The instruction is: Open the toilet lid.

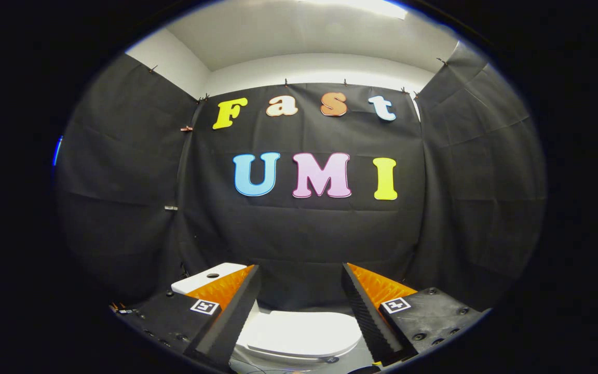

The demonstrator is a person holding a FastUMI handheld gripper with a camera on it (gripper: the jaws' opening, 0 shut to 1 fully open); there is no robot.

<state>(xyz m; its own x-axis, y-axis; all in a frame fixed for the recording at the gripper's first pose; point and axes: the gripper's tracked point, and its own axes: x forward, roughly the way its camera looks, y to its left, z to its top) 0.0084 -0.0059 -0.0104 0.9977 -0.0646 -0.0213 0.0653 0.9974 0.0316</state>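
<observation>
A white toilet stands low against the booth's black wall, below and ahead of my gripper (299, 296). Its lid (304, 332) lies flat and closed over the bowl, showing between the two fingers. The white tank (206, 277) with a dark round button sits behind the left finger, partly hidden by it. The gripper is open, its black-and-orange fingers (226, 317) spread wide with nothing between them. It hovers above the lid without touching it.
Black cloth walls close the booth in behind and on both sides of the toilet. A strip of grey floor (366, 358) shows to the right of the bowl. A dark cable lies on the floor in front of the toilet.
</observation>
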